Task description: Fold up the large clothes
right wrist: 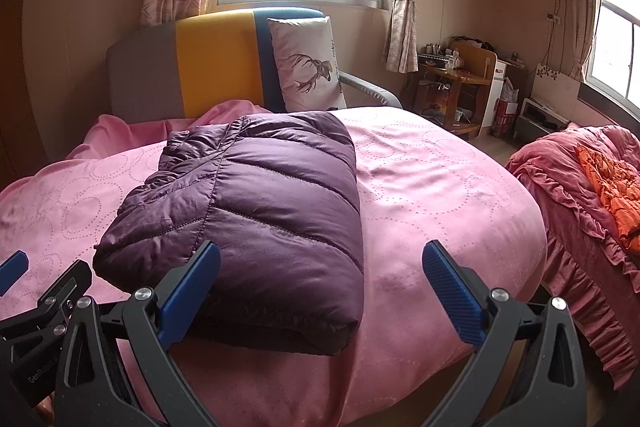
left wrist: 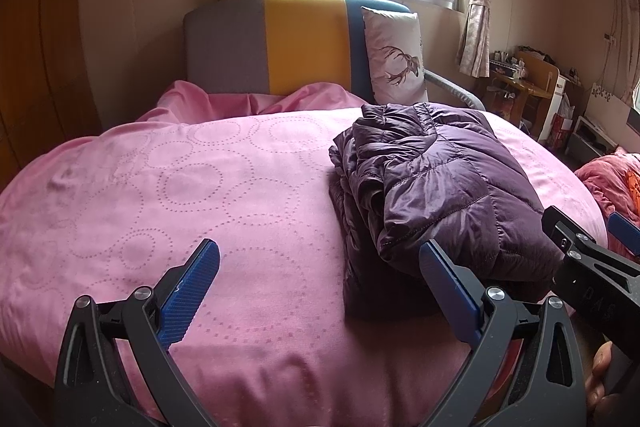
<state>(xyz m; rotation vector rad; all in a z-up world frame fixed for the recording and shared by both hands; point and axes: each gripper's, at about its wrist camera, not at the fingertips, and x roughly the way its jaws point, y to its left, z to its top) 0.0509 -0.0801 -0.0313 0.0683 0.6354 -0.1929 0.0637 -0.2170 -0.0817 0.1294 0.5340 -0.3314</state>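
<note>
Purple quilted jacket (right wrist: 256, 203): lies on the pink bed (right wrist: 440, 179), already folded into a thick, roughly rectangular bundle with its smooth panel up; the side away from the pillow shows bunched, uneven layers (left wrist: 360, 163), so the fold reads as essentially done, with at most a tidying of that edge left, as far as can be judged. Left tongs (left wrist: 320, 291): spread wide, holding nothing, hovering over the bedspread just beside the jacket's near corner. Right tongs (right wrist: 320, 291): likewise spread and empty, above the jacket's near edge, not touching it as far as the view shows. Pillow with a deer print (right wrist: 308, 63): propped against the grey, yellow and blue headboard (right wrist: 216, 63), just beyond the jacket. Rumpled pink sheet (left wrist: 208, 99): between jacket and headboard. Orange garment (right wrist: 612, 187): on a red ruffled cover (right wrist: 568, 219), well apart from the jacket, possibly the next item; this is a guess. Wooden desk (right wrist: 460, 83) with clutter: beyond the bed's far corner from the jacket. Obstructions: none on the bed around the jacket.
</note>
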